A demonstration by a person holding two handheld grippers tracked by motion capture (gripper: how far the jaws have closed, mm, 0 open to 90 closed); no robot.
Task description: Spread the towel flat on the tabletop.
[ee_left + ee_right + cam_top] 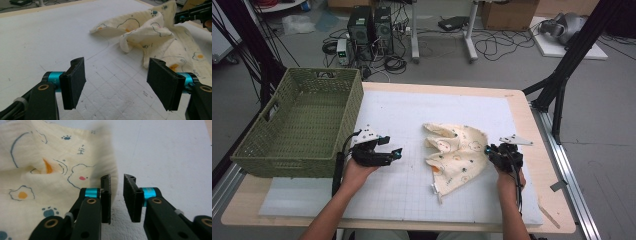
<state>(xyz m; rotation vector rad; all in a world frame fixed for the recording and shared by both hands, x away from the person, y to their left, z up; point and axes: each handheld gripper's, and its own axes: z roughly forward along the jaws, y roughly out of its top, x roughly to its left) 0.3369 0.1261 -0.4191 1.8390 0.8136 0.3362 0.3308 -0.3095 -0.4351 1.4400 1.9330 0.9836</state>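
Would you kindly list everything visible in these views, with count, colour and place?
cloth: one, cream with printed animals, crumpled right of centre on the mat
basket: one, green woven, left edge of the table
mat: one, white with a grid, covering the table
table: one, light wood
computer towers: two, black, floor beyond
left gripper: one, black, jaws open, over the mat
right gripper: one, black, jaws slightly apart at the cloth's right edge

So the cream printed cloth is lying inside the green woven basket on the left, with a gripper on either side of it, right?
Not quite. The cloth lies on the white mat, beside the green basket, not in it; the high view shows this. The left gripper and right gripper do flank it.
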